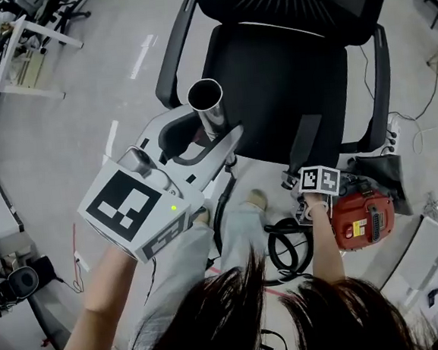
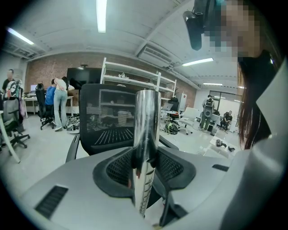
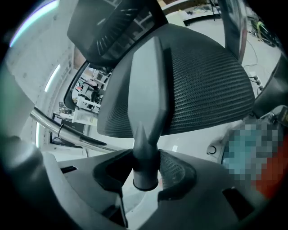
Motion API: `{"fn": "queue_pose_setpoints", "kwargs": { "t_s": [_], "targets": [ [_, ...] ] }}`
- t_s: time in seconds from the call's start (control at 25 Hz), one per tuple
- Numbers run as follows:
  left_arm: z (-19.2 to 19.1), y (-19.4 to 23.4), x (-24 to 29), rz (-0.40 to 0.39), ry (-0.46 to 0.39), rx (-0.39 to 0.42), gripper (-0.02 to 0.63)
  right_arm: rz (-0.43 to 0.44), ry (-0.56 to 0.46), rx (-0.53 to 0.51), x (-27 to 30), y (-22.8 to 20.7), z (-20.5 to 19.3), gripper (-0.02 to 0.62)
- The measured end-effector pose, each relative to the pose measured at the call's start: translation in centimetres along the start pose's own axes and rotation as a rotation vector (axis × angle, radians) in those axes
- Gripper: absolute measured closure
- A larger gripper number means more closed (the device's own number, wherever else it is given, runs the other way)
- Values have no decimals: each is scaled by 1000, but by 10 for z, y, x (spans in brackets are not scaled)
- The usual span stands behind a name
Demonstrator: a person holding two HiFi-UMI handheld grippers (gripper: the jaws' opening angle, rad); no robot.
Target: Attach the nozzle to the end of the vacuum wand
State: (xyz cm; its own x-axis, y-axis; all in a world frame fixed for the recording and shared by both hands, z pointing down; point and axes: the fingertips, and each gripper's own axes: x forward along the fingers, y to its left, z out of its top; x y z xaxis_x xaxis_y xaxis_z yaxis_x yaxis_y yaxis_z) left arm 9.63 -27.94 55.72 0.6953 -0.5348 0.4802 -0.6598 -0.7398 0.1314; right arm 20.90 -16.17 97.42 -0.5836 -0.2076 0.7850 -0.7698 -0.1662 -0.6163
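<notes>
Left hand-held gripper [image 2: 145, 170] clamped on vacuum wand [image 1: 207, 103], open end up. Right hand-held gripper [image 3: 145, 173] clamped on nozzle [image 1: 306, 144], at the wand end's 4 o'clock, well apart. Both parts in hand; aligning and mating not done yet.

1. A black mesh office chair [image 1: 288, 88] stood on the pale floor [image 1: 83, 106], with an armrest on each side of its seat.
2. A white table [image 1: 28, 35] loaded with small gear stood well apart from the chair, at the head view's top left.
3. A white power strip [image 1: 392, 128] lay on the floor near the chair's armrest on the right of the head view.
4. White shelving [image 2: 135, 78] rose behind the chair's backrest.
5. Two people [image 2: 60, 101] stood by desks at the far left.
6. A long ceiling light [image 2: 101, 15] glowed overhead.
</notes>
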Motion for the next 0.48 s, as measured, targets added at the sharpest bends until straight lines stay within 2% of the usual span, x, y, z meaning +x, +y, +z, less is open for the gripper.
{"fn": "queue_pose_setpoints", "kwargs": {
  "t_s": [0.16,0.48],
  "targets": [
    [0,-2,-1,-2,3,3,446,23,-30,38,-6,4,-2,416],
    [1,-9,-10,-12,11,11,445,47,-73,34,-26,28,-10,416]
  ]
}}
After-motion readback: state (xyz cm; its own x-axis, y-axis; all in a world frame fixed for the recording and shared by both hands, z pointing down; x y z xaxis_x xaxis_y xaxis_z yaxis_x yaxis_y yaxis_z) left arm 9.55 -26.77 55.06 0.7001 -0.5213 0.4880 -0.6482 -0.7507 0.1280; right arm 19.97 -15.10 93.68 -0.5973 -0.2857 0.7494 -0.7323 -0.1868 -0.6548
